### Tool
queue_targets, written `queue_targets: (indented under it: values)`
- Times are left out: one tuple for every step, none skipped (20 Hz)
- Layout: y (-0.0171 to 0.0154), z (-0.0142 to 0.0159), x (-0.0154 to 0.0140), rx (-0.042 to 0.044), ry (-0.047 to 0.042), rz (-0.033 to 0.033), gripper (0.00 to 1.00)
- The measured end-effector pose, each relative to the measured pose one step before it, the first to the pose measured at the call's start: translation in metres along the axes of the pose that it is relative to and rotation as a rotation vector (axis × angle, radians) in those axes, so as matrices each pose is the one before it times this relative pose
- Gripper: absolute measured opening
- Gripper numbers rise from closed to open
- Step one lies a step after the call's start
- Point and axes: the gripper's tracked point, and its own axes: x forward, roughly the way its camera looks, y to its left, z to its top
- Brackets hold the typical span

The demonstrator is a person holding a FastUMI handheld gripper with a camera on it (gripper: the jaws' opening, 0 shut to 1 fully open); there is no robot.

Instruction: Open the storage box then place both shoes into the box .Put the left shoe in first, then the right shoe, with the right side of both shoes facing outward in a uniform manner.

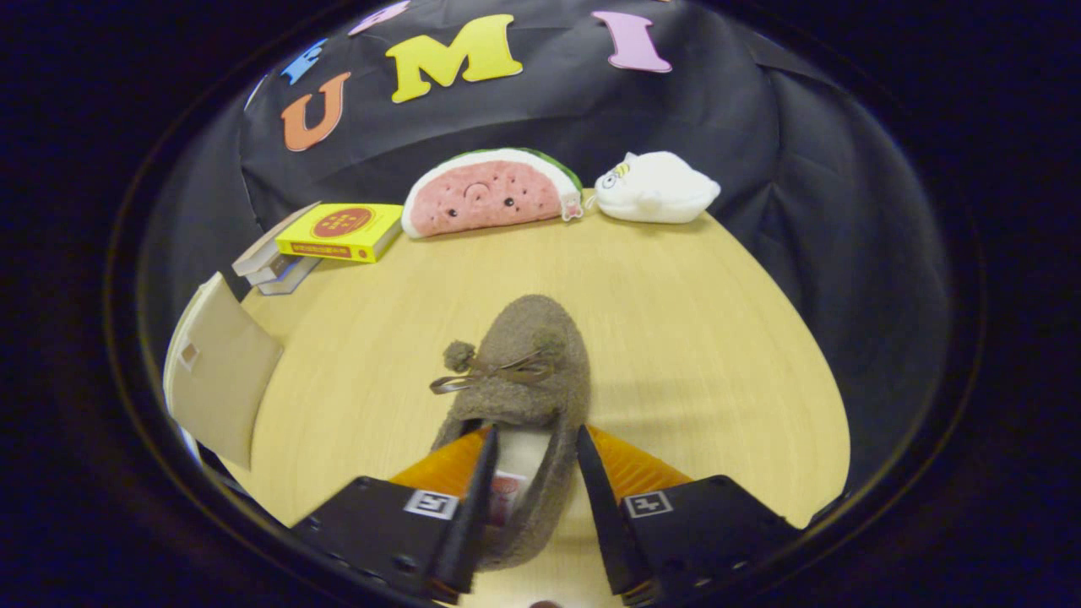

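We see the gripper (535, 456) fingers clenched on the shoe (525, 380) heel wall, its long axis pointing straight ahead from them.

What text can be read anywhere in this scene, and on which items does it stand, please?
None legible.
Yellow book: print too blurred.
Label inside the shoe: too blurred.
Markers on the gripper: coded squares, no words; its fingers flank the shoe's heel.

No text can be read — the yellow book's (341, 231) cover print is too small.
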Motion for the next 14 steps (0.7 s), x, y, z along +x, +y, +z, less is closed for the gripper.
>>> queue_targets:
  values:
    - [-0.0037, 0.00378, 0.00802, 0.02384, -0.01277, -0.00908, 0.25]
    - [0.00273, -0.00091, 0.00107, 0.02147, -0.00129, 0.022, 0.09]
    - [0.00003, -0.00227, -0.00522, 0.02733, -0.00027, 0.00686, 0.03]
    - [-0.00103, 0.00172, 0.00154, 0.01967, 0.00056, 0.00376, 0.01]
    - [-0.00044, -0.00181, -0.00228, 0.02591, 0.00275, 0.00738, 0.0]
    - [0.00235, -0.00092, -0.00285, 0.02834, -0.00183, 0.01286, 0.0]
    - [0.00378, -0.00164, -0.00251, 0.02678, 0.00225, 0.01412, 0.0]
    - [0.00304, -0.00302, -0.00164, 0.02964, 0.01089, 0.01276, 0.0]
    - [0.00285, -0.00092, -0.00249, 0.03239, 0.00493, 0.01213, 0.0]
    - [0.00382, -0.00101, -0.00433, 0.03041, 0.00208, 0.01351, 0.0]
    - [0.00367, 0.00041, -0.00454, 0.01843, -0.00547, 0.01085, 0.0]
    - [0.00398, 0.00181, -0.00552, 0.01436, -0.00939, 0.00754, 0.0]
    - [0.00585, 0.00206, -0.00796, 0.01238, -0.01365, 0.00955, 0.0]
    - [0.00827, 0.00275, -0.00911, 0.00828, -0.01374, 0.00969, 0.0]
